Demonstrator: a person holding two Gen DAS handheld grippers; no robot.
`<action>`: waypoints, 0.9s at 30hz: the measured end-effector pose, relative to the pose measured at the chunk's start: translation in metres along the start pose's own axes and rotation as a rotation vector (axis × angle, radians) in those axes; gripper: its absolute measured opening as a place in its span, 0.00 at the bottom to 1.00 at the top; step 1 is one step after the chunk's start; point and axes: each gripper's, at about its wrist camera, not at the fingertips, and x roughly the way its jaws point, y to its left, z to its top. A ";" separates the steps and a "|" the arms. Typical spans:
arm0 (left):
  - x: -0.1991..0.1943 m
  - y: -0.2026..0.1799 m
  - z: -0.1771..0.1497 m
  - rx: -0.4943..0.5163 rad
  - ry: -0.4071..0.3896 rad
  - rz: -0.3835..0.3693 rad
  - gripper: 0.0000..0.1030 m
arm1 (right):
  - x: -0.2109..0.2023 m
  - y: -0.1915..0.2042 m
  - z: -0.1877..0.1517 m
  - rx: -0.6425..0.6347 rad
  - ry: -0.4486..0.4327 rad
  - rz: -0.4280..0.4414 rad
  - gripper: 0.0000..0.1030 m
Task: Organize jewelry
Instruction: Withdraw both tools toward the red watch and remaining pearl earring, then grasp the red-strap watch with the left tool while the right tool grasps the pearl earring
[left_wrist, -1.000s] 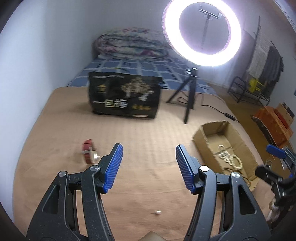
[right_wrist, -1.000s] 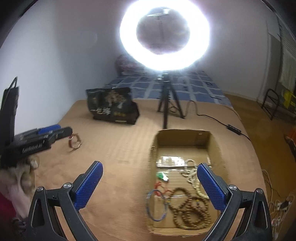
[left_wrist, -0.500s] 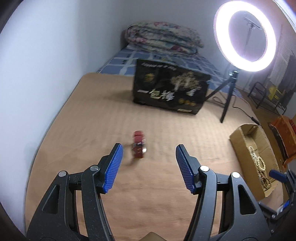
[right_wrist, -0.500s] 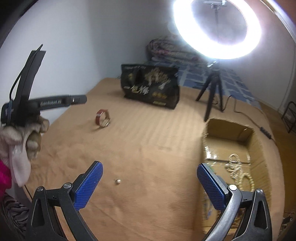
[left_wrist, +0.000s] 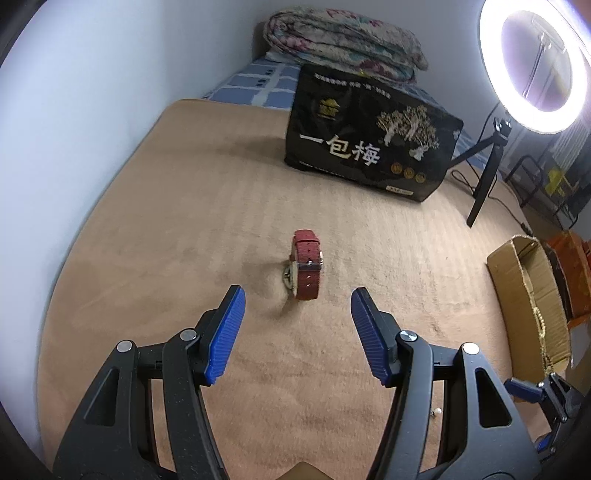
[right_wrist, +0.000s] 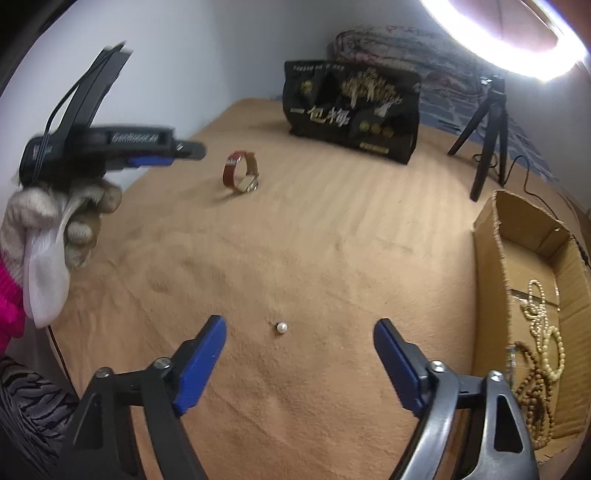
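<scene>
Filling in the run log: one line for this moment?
left hand-held gripper: open, facing red watch | right hand-held gripper: open, over pearl earring | cardboard box: beads inside

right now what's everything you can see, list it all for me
watch: one, red strap, standing on edge on the tan blanket, ahead of the left claw
pearl bead: one, white, on the blanket between the right claw's fingers
cardboard box: one, brown, open, at the right edge of the blanket
bead strands: several, cream and brown, inside the box
black bag: one, gold print, upright at the far side
ring light: one, lit, on a black tripod
folded quilt: one, floral, behind the bag
left claw: open, blue pads
right claw: open, blue pads
</scene>
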 end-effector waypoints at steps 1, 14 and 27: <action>0.005 -0.002 0.002 0.009 0.004 0.003 0.59 | 0.004 0.001 -0.001 -0.007 0.010 0.007 0.77; 0.047 -0.002 0.016 0.021 0.048 0.041 0.60 | 0.037 0.011 -0.007 -0.047 0.094 0.058 0.44; 0.065 -0.004 0.021 0.049 0.055 0.063 0.60 | 0.052 0.013 -0.002 -0.025 0.116 0.068 0.35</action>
